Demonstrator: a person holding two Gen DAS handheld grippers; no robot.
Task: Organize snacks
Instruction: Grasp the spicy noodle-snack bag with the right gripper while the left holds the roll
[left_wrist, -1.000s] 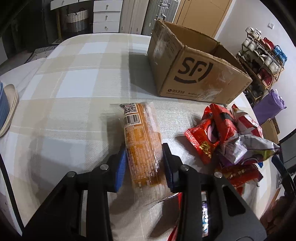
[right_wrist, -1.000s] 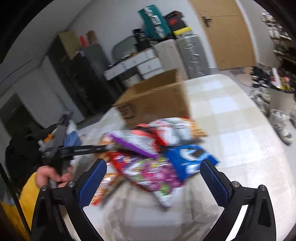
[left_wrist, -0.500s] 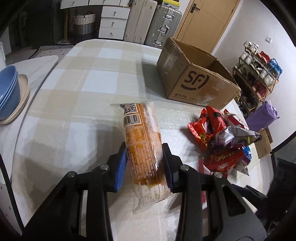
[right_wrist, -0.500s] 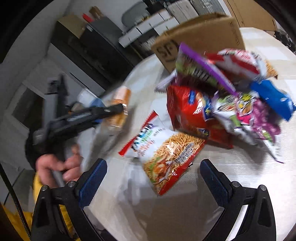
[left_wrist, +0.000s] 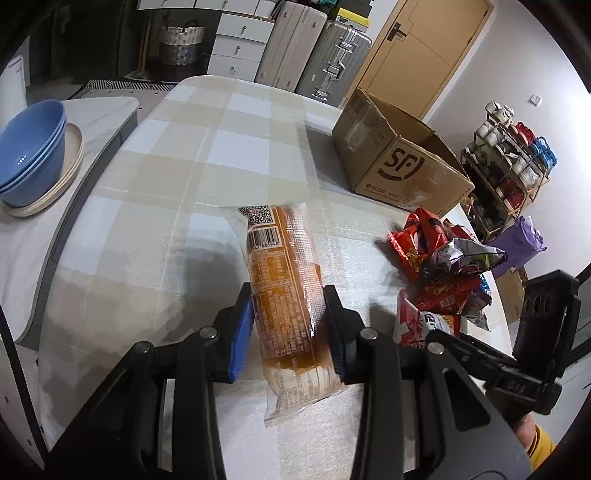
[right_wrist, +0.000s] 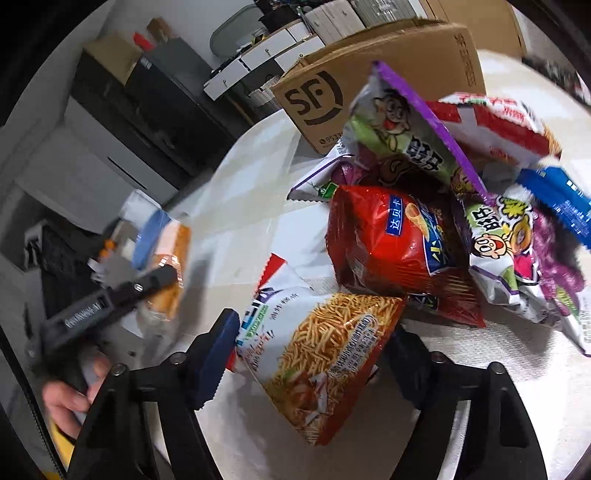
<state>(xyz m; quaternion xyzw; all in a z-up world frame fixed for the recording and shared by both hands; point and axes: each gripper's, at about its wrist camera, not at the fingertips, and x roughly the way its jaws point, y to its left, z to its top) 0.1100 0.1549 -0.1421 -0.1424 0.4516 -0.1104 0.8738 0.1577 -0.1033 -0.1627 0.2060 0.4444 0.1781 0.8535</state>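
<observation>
While the left gripper (left_wrist: 288, 321) still pinches the orange pack (left_wrist: 282, 273) lifted over the checked table (left_wrist: 155, 192), the right gripper (right_wrist: 310, 354) has narrowed from wide open onto the noodle bag (right_wrist: 317, 354). Snack pile (right_wrist: 443, 206) sits beside it, SF box (left_wrist: 399, 162) behind, blue bowls (left_wrist: 29, 151) left.

Checked table (left_wrist: 236, 155): cardboard box (left_wrist: 402, 166), snack heap (right_wrist: 443, 206), plates (left_wrist: 48, 192).

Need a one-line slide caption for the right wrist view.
Right gripper closing around a noodle snack bag beside the snack pile, cardboard box behind.
</observation>
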